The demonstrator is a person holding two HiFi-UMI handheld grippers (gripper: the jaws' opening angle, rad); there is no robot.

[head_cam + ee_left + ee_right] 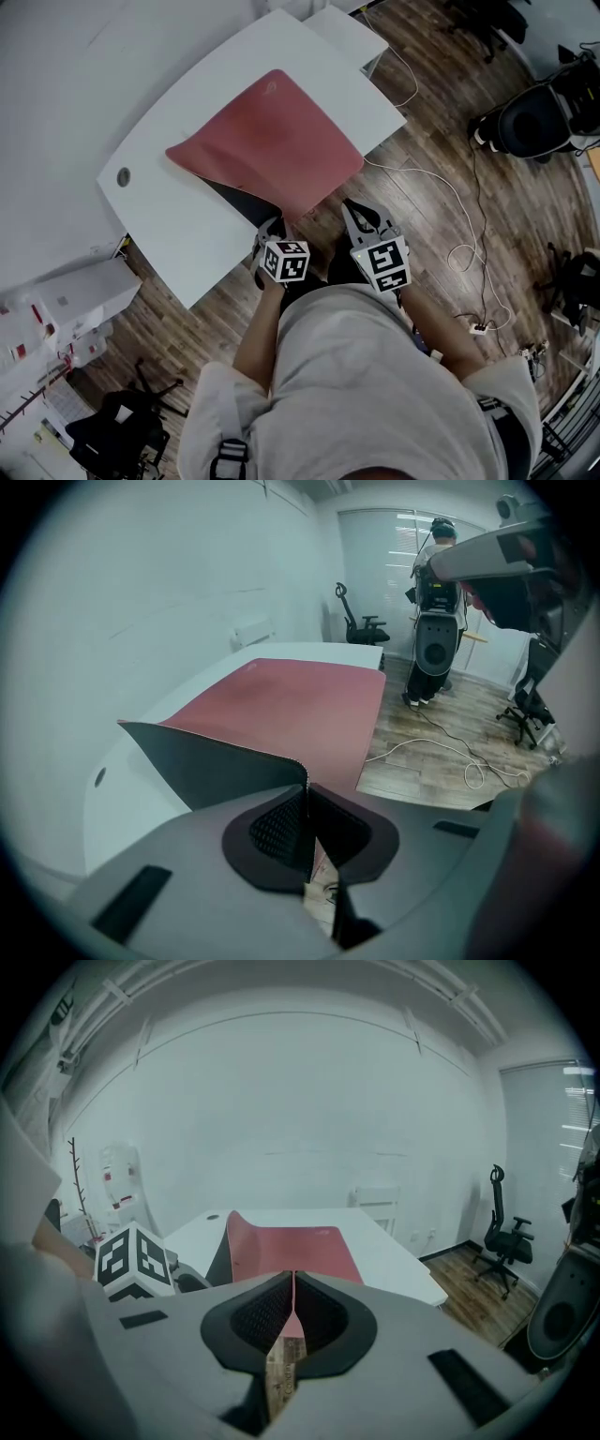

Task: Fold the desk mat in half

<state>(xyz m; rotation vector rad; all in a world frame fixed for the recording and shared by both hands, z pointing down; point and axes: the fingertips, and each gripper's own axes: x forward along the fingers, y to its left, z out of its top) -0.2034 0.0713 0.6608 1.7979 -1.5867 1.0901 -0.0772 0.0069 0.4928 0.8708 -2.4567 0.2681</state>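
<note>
A red desk mat (272,131) with a dark underside lies on the white desk (187,234), its near edge lifted off the top. My left gripper (274,227) is shut on the mat's near left corner, and the mat (291,700) curls up from there, showing its dark side. My right gripper (353,211) is shut on the near edge further right, at the desk's front edge. In the right gripper view the mat (295,1246) runs as a thin strip between the closed jaws. Both grippers hang just off the desk, close to my body.
A round cable hole (124,176) sits at the desk's left end. A white cable (441,202) trails over the wooden floor on the right. A dark chair (534,117) stands far right, white boxes (66,300) on the left. A wall runs behind the desk.
</note>
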